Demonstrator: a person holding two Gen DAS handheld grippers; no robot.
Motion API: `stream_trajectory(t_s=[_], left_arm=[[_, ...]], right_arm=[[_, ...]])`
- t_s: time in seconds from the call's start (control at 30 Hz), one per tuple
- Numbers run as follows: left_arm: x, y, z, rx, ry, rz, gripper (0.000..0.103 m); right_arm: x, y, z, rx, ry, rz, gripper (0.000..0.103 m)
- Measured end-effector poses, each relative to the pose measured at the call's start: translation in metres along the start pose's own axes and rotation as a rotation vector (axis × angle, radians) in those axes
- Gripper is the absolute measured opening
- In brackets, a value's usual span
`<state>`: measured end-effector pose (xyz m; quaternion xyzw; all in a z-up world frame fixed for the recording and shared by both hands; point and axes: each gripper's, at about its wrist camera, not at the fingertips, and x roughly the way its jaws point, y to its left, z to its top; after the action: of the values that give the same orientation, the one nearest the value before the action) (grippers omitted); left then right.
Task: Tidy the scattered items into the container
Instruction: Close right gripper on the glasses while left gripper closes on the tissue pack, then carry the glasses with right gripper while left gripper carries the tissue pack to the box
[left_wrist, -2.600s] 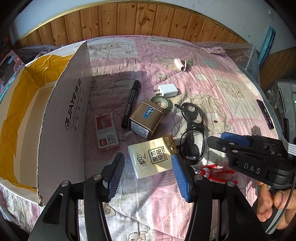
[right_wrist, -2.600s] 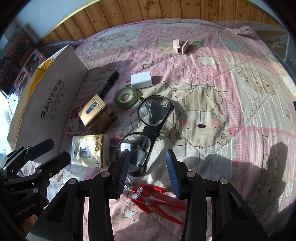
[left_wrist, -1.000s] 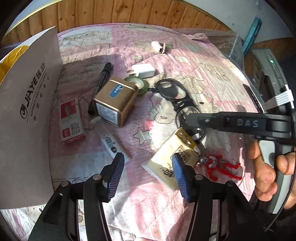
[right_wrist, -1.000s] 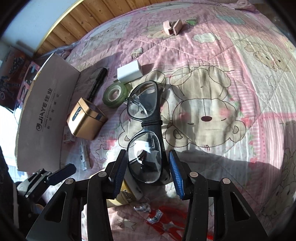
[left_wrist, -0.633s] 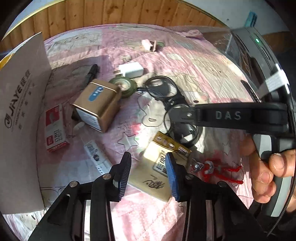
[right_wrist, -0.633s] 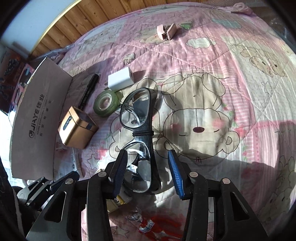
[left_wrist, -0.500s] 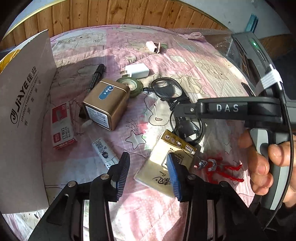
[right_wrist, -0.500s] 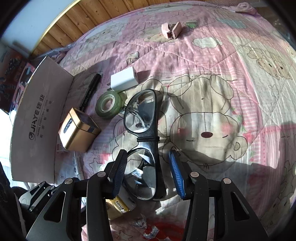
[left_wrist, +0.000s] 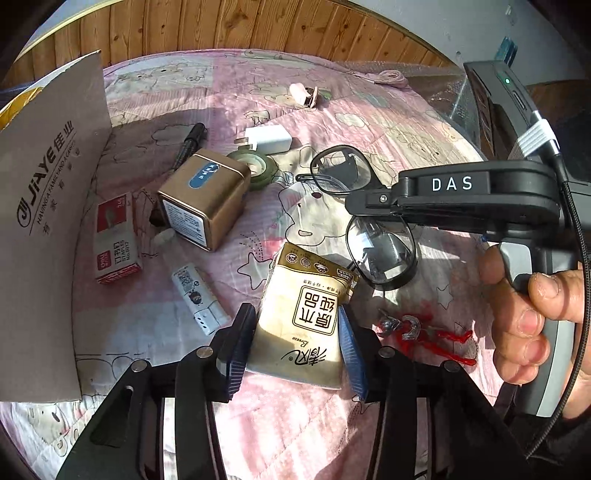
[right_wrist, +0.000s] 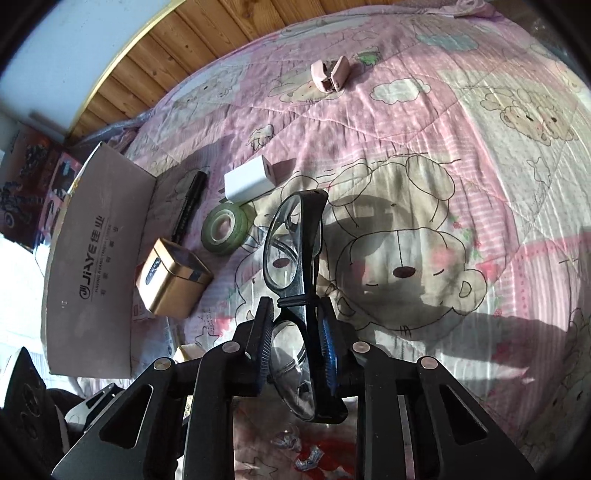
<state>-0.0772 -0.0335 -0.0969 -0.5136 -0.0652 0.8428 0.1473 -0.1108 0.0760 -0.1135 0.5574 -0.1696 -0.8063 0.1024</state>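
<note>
On a bed covered by a pink bear-print quilt (right_wrist: 424, 155), small things lie scattered around a gold tin (left_wrist: 205, 201). The left gripper (left_wrist: 297, 345) has its jaws closed against both sides of a cream tissue pack (left_wrist: 306, 317), which lies just in front of the tin, toward the camera. The right gripper (right_wrist: 297, 341) has its jaws clamped on the bridge of black-framed glasses (right_wrist: 293, 247), held on edge to the right of the tin; a hand (left_wrist: 532, 317) grips its handle. Left of the tin lies a red and white staple box (left_wrist: 116, 238), and beyond that stands the flap of the cardboard box (left_wrist: 44, 206). Touching the tin's far side is a green tape roll (left_wrist: 255, 168), with a white charger (left_wrist: 267, 138) and a black marker (left_wrist: 188, 146) just behind. A white lighter (left_wrist: 199, 297) lies in front of the tin, red pliers (left_wrist: 428, 334) right of the pack, and a pink clip (left_wrist: 304, 94) well beyond.
</note>
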Motion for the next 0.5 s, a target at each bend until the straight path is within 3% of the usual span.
stream_trajectory(t_s=[0.1, 0.23, 0.3, 0.33, 0.37, 0.5], left_arm=[[0.002, -0.001, -0.002, -0.001, 0.006, 0.023, 0.050], [0.025, -0.010, -0.008, 0.026, 0.049, 0.062, 0.068], [0.033, -0.018, -0.011, 0.076, 0.038, 0.124, 0.065], [0.034, -0.020, -0.011, 0.095, 0.024, 0.154, 0.054], [0.033, -0.020, -0.011, 0.098, 0.020, 0.164, 0.053], [0.016, -0.010, -0.005, 0.037, 0.006, 0.115, 0.051]], right_arm=[[-0.001, 0.002, -0.003, -0.007, -0.001, -0.029, 0.026], [0.009, 0.000, -0.004, -0.021, 0.008, -0.056, 0.033], [0.016, -0.003, -0.003, -0.029, 0.021, -0.054, 0.035], [0.017, -0.004, -0.002, -0.026, 0.022, -0.041, 0.032], [0.014, -0.007, -0.001, -0.013, 0.017, -0.017, 0.027], [-0.004, -0.011, -0.002, 0.015, -0.009, 0.050, 0.026]])
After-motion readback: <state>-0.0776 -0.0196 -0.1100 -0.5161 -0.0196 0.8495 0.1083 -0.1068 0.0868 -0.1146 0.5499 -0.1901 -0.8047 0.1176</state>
